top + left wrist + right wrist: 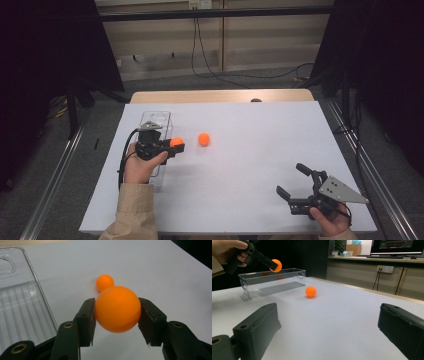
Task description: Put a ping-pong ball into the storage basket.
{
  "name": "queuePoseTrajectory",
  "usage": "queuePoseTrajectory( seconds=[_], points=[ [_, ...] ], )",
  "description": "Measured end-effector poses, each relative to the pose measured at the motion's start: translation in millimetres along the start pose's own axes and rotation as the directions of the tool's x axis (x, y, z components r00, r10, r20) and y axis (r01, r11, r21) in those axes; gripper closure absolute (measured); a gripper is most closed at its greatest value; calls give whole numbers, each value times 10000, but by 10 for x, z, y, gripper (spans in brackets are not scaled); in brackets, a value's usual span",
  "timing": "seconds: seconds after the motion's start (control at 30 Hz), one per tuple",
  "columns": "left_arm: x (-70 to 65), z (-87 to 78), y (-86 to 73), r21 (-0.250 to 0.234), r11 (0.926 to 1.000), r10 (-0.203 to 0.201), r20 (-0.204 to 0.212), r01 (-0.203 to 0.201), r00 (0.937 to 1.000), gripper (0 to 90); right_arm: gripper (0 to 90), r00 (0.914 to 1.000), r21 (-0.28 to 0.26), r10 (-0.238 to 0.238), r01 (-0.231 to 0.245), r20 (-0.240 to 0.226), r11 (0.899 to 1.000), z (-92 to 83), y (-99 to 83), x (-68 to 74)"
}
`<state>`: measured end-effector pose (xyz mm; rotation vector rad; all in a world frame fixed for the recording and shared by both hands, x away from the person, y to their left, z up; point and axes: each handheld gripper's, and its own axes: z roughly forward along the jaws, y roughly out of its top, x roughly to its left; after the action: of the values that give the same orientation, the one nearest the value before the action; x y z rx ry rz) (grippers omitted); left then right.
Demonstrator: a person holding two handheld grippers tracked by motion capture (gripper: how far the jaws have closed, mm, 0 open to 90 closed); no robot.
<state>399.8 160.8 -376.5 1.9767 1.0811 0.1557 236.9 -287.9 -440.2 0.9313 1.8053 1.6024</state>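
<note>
1. Left tongs pinch a ball in the air beside the bin; smooth and round, it could squirt out.
2. Dropped short, it may roll toward the second ball at 3 o'clock on the tabletop.
3. Right tongs gape empty.

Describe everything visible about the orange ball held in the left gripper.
The held ball is plain orange, smooth and matte, like a table-tennis ball, unmarked and undented. The left gripper clamps it, one black jaw on each side. It hangs above the white table, beside the clear plastic bin and apart from the second orange ball.
</note>
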Motion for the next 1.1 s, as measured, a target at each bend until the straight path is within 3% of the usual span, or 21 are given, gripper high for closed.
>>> queuePoseTrajectory(
  seconds=[1.1],
  points=[
    [106, -107, -17, -170, 9998, -104, -348, 99, 9993, 508, 27, 10000, 1, 2, -2, -19, 10000, 1, 0, 3]
  ],
)
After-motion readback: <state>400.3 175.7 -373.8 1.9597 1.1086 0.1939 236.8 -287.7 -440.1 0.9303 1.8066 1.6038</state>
